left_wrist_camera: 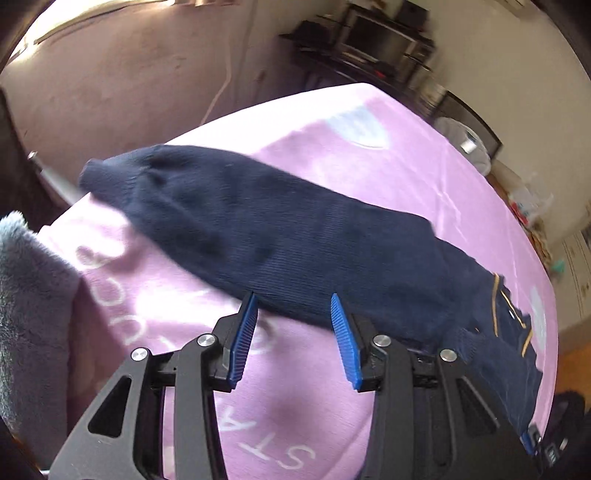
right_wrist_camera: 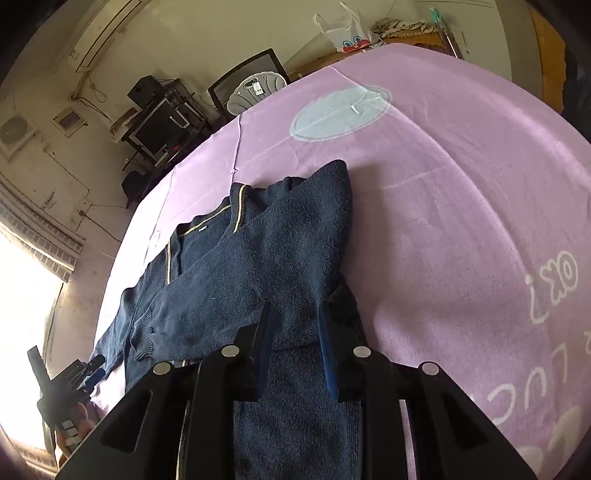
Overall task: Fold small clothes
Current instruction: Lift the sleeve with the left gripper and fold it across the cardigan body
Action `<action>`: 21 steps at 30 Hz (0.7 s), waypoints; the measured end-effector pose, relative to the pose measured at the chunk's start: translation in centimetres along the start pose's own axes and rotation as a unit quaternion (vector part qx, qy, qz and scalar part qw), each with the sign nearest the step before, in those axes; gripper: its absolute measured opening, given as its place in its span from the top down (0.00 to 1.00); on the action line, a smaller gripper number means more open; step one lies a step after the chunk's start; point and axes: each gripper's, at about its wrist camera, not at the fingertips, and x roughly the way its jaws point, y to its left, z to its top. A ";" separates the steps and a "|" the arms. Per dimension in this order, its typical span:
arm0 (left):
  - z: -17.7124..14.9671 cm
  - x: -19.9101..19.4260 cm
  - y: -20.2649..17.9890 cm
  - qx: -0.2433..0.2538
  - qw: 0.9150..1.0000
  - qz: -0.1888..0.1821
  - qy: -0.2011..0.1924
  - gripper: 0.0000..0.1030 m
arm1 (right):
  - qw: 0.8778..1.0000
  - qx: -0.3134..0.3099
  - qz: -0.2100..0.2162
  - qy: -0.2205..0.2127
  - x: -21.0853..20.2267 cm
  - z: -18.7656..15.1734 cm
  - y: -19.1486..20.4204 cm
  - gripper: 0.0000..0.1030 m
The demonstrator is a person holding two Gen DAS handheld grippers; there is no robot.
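A navy knit cardigan (right_wrist_camera: 207, 258) with yellow trim lies flat on the pink bed sheet (right_wrist_camera: 461, 206). One sleeve (right_wrist_camera: 280, 243) is folded slantwise across its body. In the left wrist view another long navy sleeve (left_wrist_camera: 280, 236) stretches across the sheet (left_wrist_camera: 369, 177), cuff at the far left. My left gripper (left_wrist_camera: 293, 297) is open, its blue pads (left_wrist_camera: 243, 332) just short of that sleeve's near edge, nothing between them. My right gripper (right_wrist_camera: 295, 308) is open above the cardigan's body, by the folded sleeve's shoulder. The left gripper (right_wrist_camera: 62, 384) also shows low on the left, held in a hand.
A grey fluffy blanket (left_wrist_camera: 22, 295) lies at the bed's left edge. Past the far edge stand a dark desk with a monitor (right_wrist_camera: 155, 122), a white fan (right_wrist_camera: 255, 88) and a plastic bag (right_wrist_camera: 343, 29). The sheet right of the cardigan is bare pink cloth with white print.
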 end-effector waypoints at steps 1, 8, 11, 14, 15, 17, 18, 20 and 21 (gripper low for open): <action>0.1 0.2 0.4 -0.010 1.000 0.003 0.002 0.61 | 1.000 0.000 0.000 0.000 0.0 0.0 0.0 0.75; 1.2 0.3 2.6 -0.054 0.998 0.008 -0.012 0.61 | 1.000 -0.005 -0.004 -0.001 0.0 -0.1 0.1 0.74; 2.2 0.8 3.8 -0.078 0.997 0.008 -0.022 0.62 | 1.000 -0.007 -0.005 -0.002 0.0 -0.1 0.2 0.74; 2.9 0.8 5.0 -0.107 0.994 -0.005 -0.028 0.64 | 1.000 -0.005 -0.004 -0.003 0.0 -0.1 0.2 0.74; 3.1 0.9 5.2 -0.111 0.993 -0.009 -0.028 0.65 | 1.000 -0.006 -0.004 -0.003 0.0 -0.1 0.2 0.74; 3.3 1.0 5.7 -0.118 0.993 -0.013 -0.026 0.75 | 1.000 -0.008 -0.006 -0.004 0.0 -0.1 0.2 0.74; 3.4 1.1 5.8 -0.121 0.992 -0.016 -0.023 0.80 | 1.000 -0.009 -0.007 -0.005 0.0 -0.1 0.2 0.74; 3.3 1.2 5.9 -0.125 0.992 -0.022 -0.018 0.87 | 1.000 -0.016 -0.012 -0.008 0.1 -0.1 0.3 0.75; 3.3 1.1 5.9 -0.124 0.992 -0.018 -0.019 0.88 | 1.000 -0.021 -0.015 -0.009 0.1 -0.2 0.4 0.75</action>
